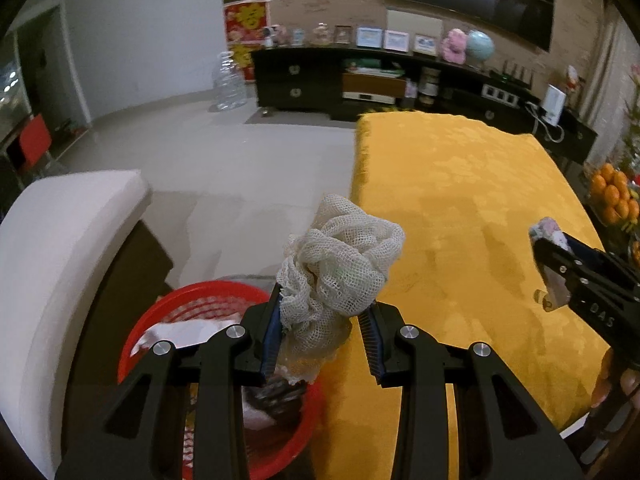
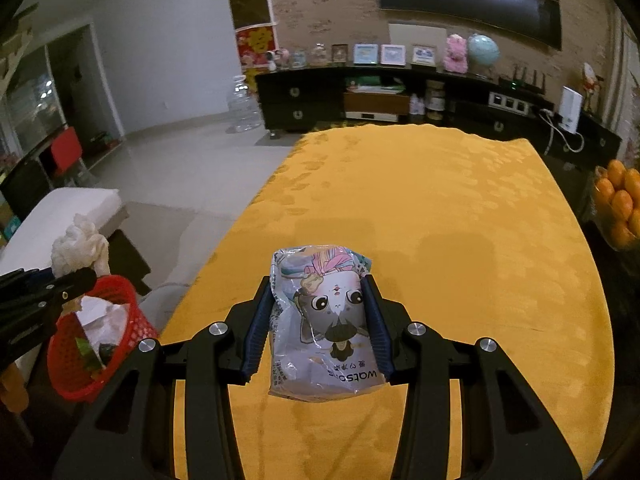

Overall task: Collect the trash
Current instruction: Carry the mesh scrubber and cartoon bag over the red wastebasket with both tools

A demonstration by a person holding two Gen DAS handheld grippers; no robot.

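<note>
Two pieces of trash held, one per claw. Far left, beside the table: red basket [image 2: 96, 344] with crumpled paper and dark scraps inside. Over its near rim, off-white mesh net [image 1: 340, 264], bunched and crumpled; left gripper [image 1: 320, 340] narrowly parted, pads clamped on the net's lower part. Right, above the yellow tablecloth [image 2: 460, 208]: glossy printed plastic packet [image 2: 324, 320], cartoon figure, wrinkled; right gripper [image 2: 318, 328] partly closed, pads pressing both packet sides.
</note>
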